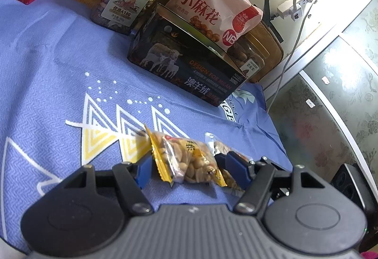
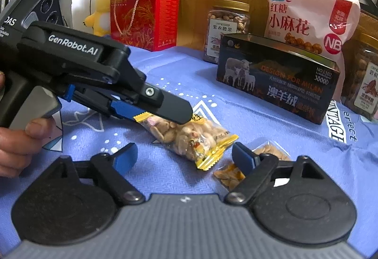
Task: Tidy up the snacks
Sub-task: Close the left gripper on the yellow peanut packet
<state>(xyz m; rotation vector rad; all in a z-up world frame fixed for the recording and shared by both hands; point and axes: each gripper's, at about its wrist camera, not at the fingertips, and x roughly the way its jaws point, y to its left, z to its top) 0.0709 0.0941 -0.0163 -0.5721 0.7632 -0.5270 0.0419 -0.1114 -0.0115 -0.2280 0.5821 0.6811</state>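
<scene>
Blue-clothed tabletop (image 2: pixel 165 65): left gripper (image 1: pixel 186 165) fingers wide around the peanut packet (image 1: pixel 189 159), not yet closed. Right gripper (image 2: pixel 184 156) gapes empty. Packet looks light, crinkly and slippery, so grab mid-body.

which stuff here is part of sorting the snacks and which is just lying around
Part of the job:
- yellow-edged clear packet of peanuts, between the open left tool
- smaller clear nut packet beside it
- open right tool
- pink bag of twisted dough snacks
- gold-lidded clear nut jar
- open black cardboard box

Just lying about:
- red gift box
- yellow plush duck
- white power strip
</scene>
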